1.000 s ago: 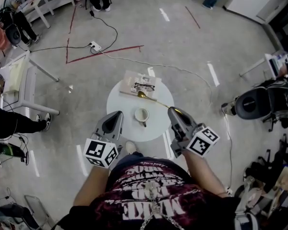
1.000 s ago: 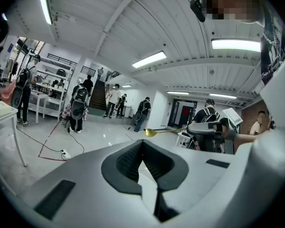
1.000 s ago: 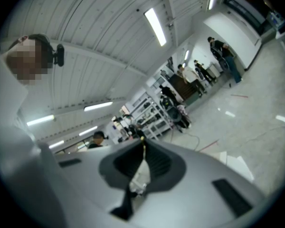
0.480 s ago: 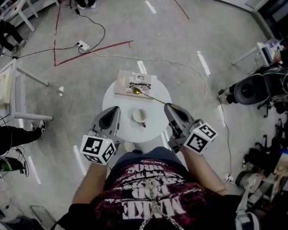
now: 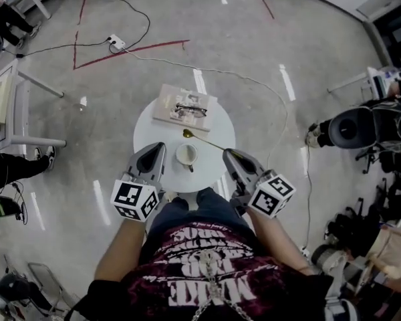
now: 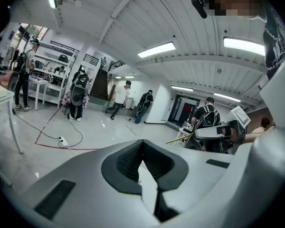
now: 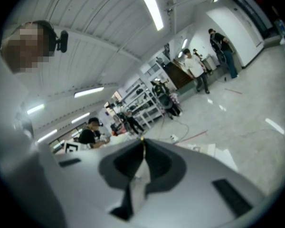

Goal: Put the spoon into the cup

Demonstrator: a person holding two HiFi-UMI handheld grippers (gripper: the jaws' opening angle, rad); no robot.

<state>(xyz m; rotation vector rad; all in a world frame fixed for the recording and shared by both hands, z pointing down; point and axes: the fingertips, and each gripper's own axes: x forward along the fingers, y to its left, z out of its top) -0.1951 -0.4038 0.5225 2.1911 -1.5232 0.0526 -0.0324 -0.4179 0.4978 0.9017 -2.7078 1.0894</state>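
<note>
- Head view: a round white bench [image 5: 147,134] sits on the floor, with the cup [image 5: 186,155] near its middle and a book [image 5: 185,107] at the far edge.
- The right tool [image 5: 226,152] comes in from the right with its jaws clamped on the handle end of the gold spoon [image 5: 204,141]. The spoon's bowl reaches out just past the cup's far rim, not inside it. Whether the bowl touches the bench can't be told.
- The left tool [image 5: 160,146] waits just left of the cup, touching nothing.
- Left gripper view: the jaws are pressed together at the tips with nothing between them. Off to the right, the spoon shows as a thin yellow line poking out of the other tool.
- Right gripper view: the jaws are closed tight, and a sliver of gold handle is pinched right at the tips.
</note>
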